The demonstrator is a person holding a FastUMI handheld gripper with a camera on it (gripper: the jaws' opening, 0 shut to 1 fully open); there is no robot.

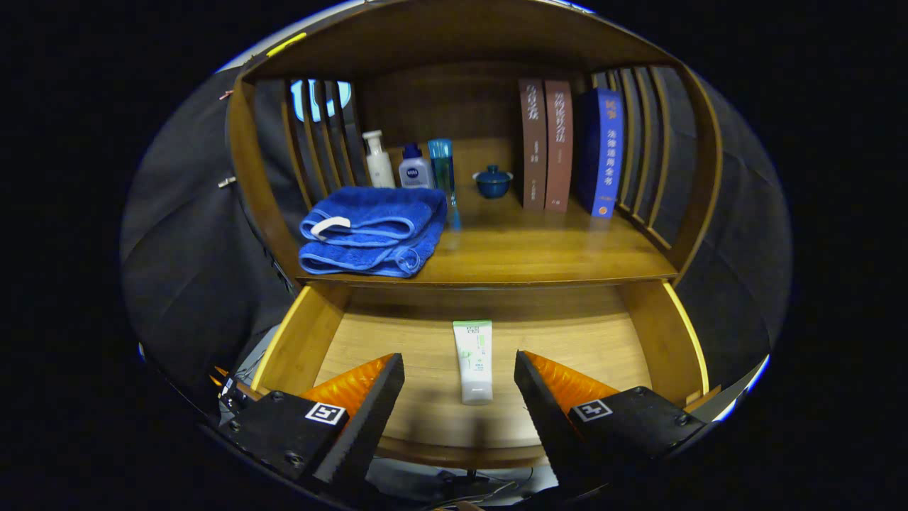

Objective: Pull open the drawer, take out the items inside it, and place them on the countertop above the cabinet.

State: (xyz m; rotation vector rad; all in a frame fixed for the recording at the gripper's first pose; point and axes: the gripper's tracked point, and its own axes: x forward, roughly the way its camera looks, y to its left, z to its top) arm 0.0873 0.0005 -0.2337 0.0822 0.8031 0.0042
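The wooden drawer [298, 341] is pulled out below the countertop [539, 248]. A white tube with a green top [474, 360] lies flat on the drawer floor, cap end toward me. My gripper [460, 387] hovers above the drawer's front, open, with the tube lying in line with the gap between the fingers and below them. Neither finger touches the tube.
On the countertop a folded blue towel [372, 231] lies at the left front. Behind it stand a white bottle [378, 160], a small blue-capped bottle [415, 169] and a clear blue bottle [441, 170]. A blue lidded bowl [492, 181] and three upright books [567, 145] stand farther right.
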